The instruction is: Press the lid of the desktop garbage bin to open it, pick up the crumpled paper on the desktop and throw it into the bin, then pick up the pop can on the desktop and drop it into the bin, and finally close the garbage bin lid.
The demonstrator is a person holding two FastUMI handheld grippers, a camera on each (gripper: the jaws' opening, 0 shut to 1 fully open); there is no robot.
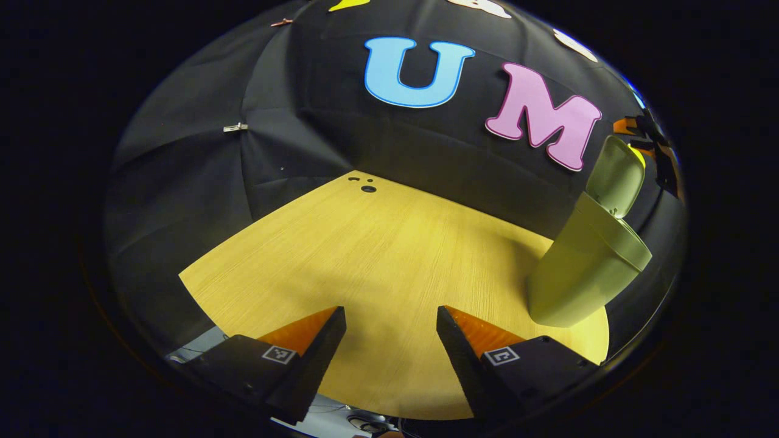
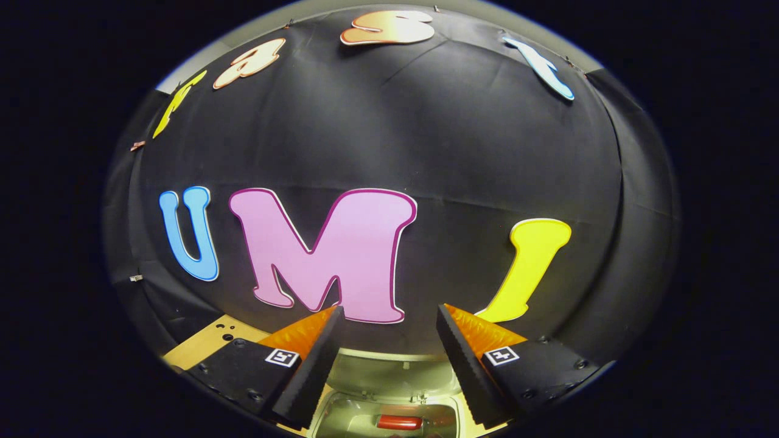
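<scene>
Where lit, bare wooden desktop (image 1: 389,255).

Black cloth wall (image 1: 182,182), wooden table (image 1: 377,255)

Desktop garbage bin (image 1: 584,267): olive-green, tapered body, standing upright at the right of the wooden counter (image 1: 377,261); its hinged lid (image 1: 618,176) raised open behind the mouth. In the right gripper view, the pop can (image 2: 398,422), red, lies on its side inside the bin, seen from above.
</scene>
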